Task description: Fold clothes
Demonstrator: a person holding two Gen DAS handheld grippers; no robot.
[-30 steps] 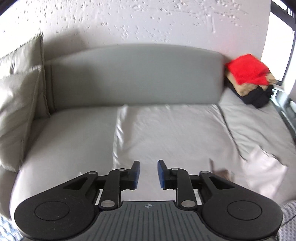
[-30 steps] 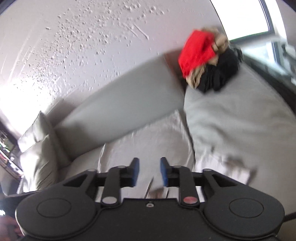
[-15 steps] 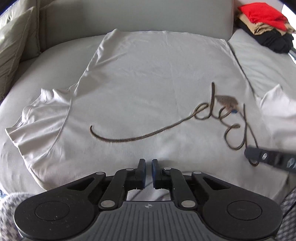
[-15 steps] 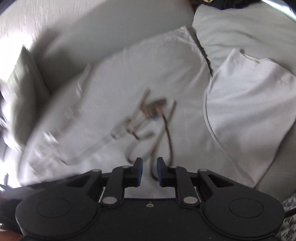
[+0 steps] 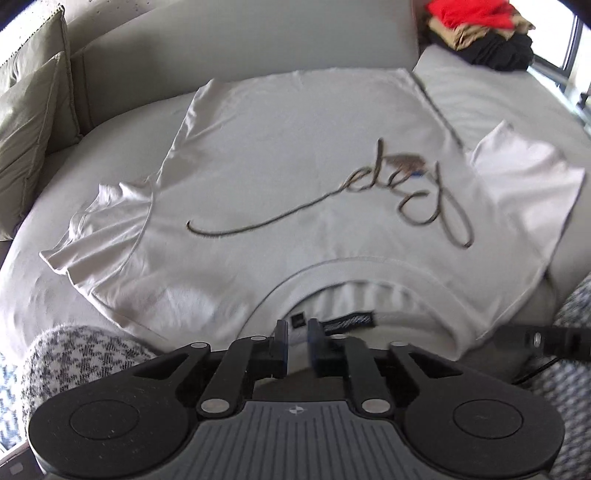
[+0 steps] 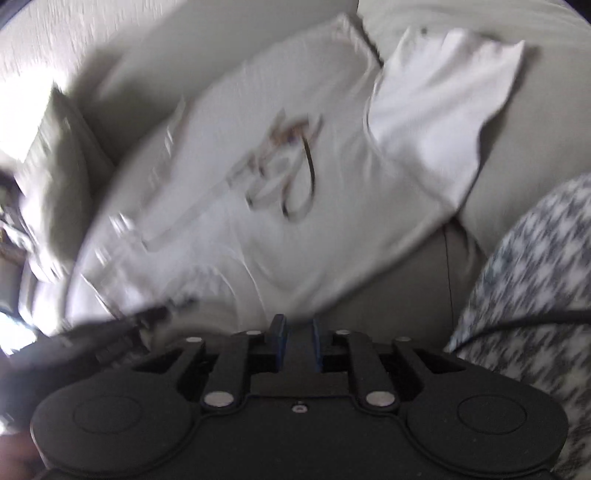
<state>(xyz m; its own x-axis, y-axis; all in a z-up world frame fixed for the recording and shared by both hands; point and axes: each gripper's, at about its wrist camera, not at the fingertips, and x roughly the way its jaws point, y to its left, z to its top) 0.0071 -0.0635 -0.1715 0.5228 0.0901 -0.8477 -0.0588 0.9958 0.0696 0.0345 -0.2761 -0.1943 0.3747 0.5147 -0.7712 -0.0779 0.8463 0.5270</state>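
A grey sofa is filling both views, and a white T-shirt is lying spread flat across its seat, front side up. Compared with half a second ago, the left wrist camera is sitting farther back and lower: the collar, which was hidden then, is now showing at the near edge, and the whole shirt is appearing a little farther off. The shirt's long axis is running from the collar nearest the camera to the hem against the backrest, with one sleeve reaching left and the other reaching right. Brown cursive lettering is crossing the chest. A pile of red, tan and black clothes is sitting on the far right of the seat, and cushions are leaning at the left end. The left gripper is hovering just short of the collar label, fingers a narrow gap apart and holding nothing. The right gripper is likewise narrowly parted and empty, near the shirt's right shoulder; its view is blurring.
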